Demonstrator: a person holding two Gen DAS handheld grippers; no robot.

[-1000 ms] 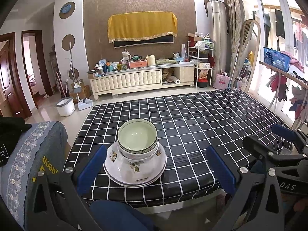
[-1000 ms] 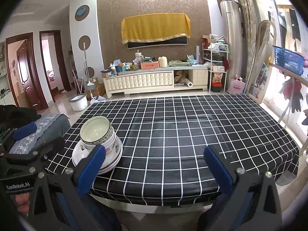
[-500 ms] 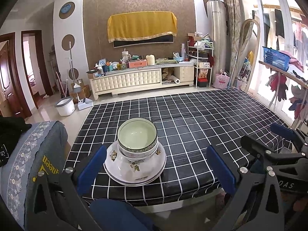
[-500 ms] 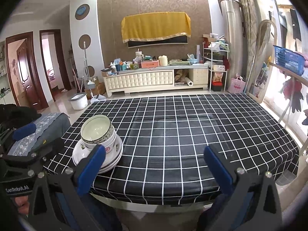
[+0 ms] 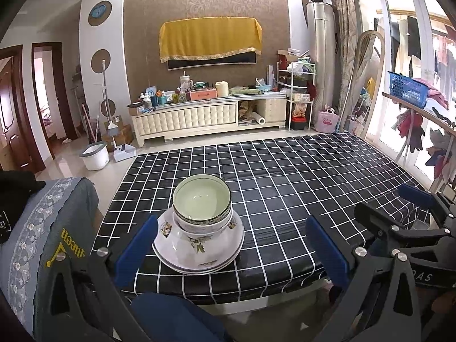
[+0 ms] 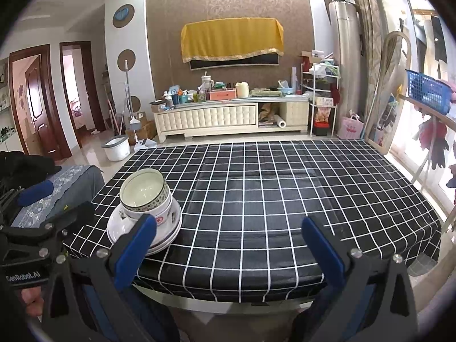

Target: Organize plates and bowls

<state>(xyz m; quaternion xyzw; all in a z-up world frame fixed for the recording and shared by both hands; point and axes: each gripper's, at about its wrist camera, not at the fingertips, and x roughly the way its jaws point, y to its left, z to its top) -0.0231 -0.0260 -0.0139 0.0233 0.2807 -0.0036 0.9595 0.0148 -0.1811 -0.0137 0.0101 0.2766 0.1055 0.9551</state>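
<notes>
A stack of dishes sits near the front left corner of the black checked table [image 5: 285,188]: a pale green-lined bowl [image 5: 201,201] on top, nested in a white flowered bowl [image 5: 199,240], on white plates [image 5: 199,265]. In the right wrist view the same bowl [image 6: 144,189] tops the stack of plates [image 6: 168,235] at the left. My left gripper [image 5: 230,245] hangs open just short of the table edge, facing the stack, with nothing in it. My right gripper [image 6: 228,245] is open and empty too, to the right of the stack. The right gripper [image 5: 413,211] also shows in the left wrist view.
A chair back [image 5: 54,228] with a grey-blue cover stands left of the table. Past the far edge is tiled floor, a white bucket [image 5: 95,156] and a cluttered TV cabinet [image 5: 211,114]. A rail with clothes [image 5: 421,125] runs along the right.
Both grippers have barely shifted. The stack of bowls and plates has stayed where it was.
</notes>
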